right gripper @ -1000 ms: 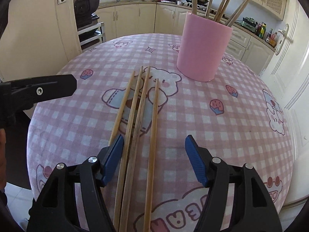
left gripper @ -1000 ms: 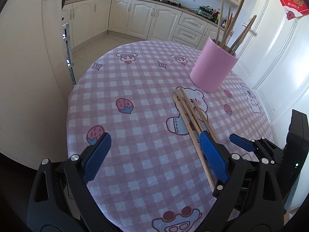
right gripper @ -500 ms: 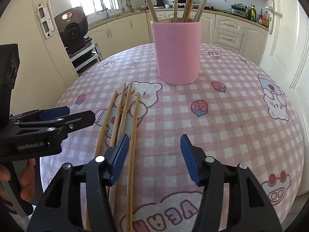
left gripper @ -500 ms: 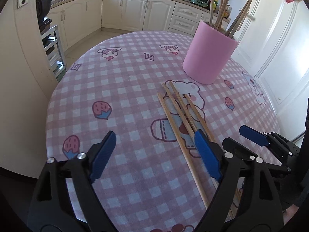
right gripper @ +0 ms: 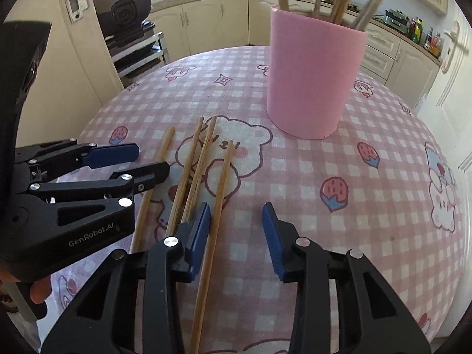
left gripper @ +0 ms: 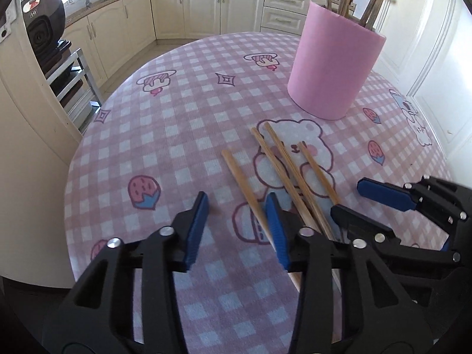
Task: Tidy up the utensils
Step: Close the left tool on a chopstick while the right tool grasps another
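Note:
Several wooden chopsticks (left gripper: pixel 283 165) (right gripper: pixel 197 165) lie side by side on the pink checked tablecloth (left gripper: pixel 153 135). Behind them stands a pink cup (left gripper: pixel 330 67) (right gripper: pixel 312 79) holding several more chopsticks. My left gripper (left gripper: pixel 237 221) (right gripper: pixel 141 163) is closing with nothing pressed between its pads. Its right finger (left gripper: pixel 275 230) covers the leftmost chopstick (left gripper: pixel 239 177). My right gripper (right gripper: pixel 237 230) (left gripper: pixel 362 203) is closing too. The rightmost chopstick (right gripper: pixel 224 177) lies between its jaws, close to the left pad, and the far pad stands well off it.
The two grippers sit close together over the chopsticks' near ends. A black rice cooker (right gripper: pixel 124 8) (left gripper: pixel 44 29) rests on a metal rack beyond the table's left edge. Cream kitchen cabinets (left gripper: pixel 206 6) run along the back. A person's hand (right gripper: pixel 38 292) holds the left gripper.
Both grippers' jaws have narrowed a lot. The left gripper came in towards the leftmost chopstick. The right gripper shifted right, so only the rightmost chopstick lies between its jaws.

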Available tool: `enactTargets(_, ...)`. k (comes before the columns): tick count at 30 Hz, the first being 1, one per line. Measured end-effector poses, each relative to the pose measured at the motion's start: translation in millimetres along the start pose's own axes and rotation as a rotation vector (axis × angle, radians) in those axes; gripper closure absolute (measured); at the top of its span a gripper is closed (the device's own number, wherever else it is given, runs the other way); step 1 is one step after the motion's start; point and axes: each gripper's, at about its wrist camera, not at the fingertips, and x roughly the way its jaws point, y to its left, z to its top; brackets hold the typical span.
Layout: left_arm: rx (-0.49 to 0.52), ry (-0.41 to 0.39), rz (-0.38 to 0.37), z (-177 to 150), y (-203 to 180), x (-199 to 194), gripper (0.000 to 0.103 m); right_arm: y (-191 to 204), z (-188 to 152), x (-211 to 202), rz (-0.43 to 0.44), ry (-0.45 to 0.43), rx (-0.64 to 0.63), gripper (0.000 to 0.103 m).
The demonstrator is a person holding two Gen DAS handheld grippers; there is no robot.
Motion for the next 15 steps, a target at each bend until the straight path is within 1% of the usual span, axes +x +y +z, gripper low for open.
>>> enactTargets(3,0.013,0.006,0.000,4,1,2,0.070,-1,12,8,0.003,0.038,-0.026,0.075)
enactTargets(4,0.012,0.008,0.003,6,1,3,0.073,0,15,9,0.002,0.049,-0.034,0.076)
enactTargets(5,0.008,0.007,0.006,6,2,4,0.077,1,17,10,0.002,0.056,-0.041,0.080)
enactTargets(6,0.006,0.005,0.002,7,2,4,0.078,2,19,12,0.001,0.060,-0.050,0.084)
enactTargets(7,0.009,0.003,0.000,7,2,4,0.080,4,20,12,0.000,0.063,-0.058,0.086)
enactTargets(8,0.012,0.001,-0.005,7,2,4,0.084,5,20,13,0.006,0.065,-0.061,0.090)
enactTargets(9,0.008,0.000,-0.020,7,3,4,0.086,5,19,14,0.008,0.065,-0.063,0.095)
enactTargets(11,-0.003,0.003,-0.035,9,5,5,0.088,5,19,14,0.002,0.061,-0.066,0.096)
enactTargets(15,0.008,0.016,-0.051,11,5,5,0.093,5,18,13,0.014,0.043,-0.036,0.098)
